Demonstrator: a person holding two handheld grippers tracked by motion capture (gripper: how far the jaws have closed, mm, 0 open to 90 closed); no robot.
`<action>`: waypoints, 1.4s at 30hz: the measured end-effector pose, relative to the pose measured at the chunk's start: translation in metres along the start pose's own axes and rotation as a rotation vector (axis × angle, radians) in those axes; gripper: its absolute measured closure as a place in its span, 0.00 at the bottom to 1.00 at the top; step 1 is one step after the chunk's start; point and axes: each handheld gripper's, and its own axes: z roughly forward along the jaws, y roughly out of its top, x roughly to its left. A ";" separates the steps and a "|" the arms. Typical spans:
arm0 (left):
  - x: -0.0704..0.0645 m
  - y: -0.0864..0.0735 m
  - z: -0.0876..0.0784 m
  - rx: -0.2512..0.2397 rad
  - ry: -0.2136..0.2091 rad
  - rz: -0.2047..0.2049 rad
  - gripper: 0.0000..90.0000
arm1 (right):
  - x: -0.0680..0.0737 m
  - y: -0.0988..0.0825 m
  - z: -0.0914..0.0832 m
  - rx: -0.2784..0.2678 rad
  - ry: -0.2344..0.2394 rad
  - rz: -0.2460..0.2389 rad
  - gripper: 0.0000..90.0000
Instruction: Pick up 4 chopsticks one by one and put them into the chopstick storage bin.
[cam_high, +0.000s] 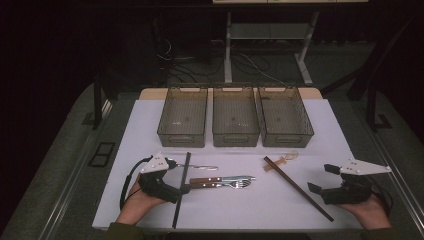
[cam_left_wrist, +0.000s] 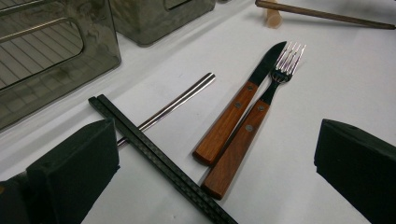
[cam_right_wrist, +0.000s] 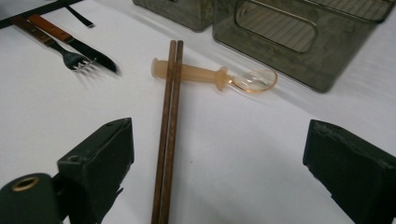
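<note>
White sheet (cam_high: 280, 200) covers the tabletop, and along its far edge stand three smoky plastic bins (cam_high: 235, 120) side by side. Near the front left corner the left gripper (cam_high: 170, 186) rests with its jaws released and wide apart, gripping nothing; black chopsticks (cam_high: 182, 190) run front to back just ahead of it, lying across a steel handle (cam_left_wrist: 180, 100). Just right of those lie a knife (cam_left_wrist: 243, 100) and a fork (cam_left_wrist: 254, 123), wooden handles touching, tips pointing toward the right edge. Near the front right corner the right gripper (cam_high: 320, 180) also sits released, jaws spread, holding nothing. Brown chopsticks (cam_right_wrist: 169, 126) lie between its jaws on the sheet, running diagonally toward the middle, their far end resting over the handle of a clear amber spoon (cam_right_wrist: 210, 74) just in front of the right bin.
</note>
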 end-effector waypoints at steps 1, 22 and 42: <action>0.000 0.000 0.000 0.000 0.000 -0.001 0.00 | -0.001 -0.001 -0.001 0.001 0.000 0.006 0.10; -0.001 0.000 0.002 0.008 -0.010 0.004 0.00 | -0.006 -0.003 0.001 0.048 0.018 0.008 0.29; -0.001 0.000 0.002 0.010 -0.015 0.005 0.00 | 0.004 0.002 0.009 0.119 0.124 -0.023 0.75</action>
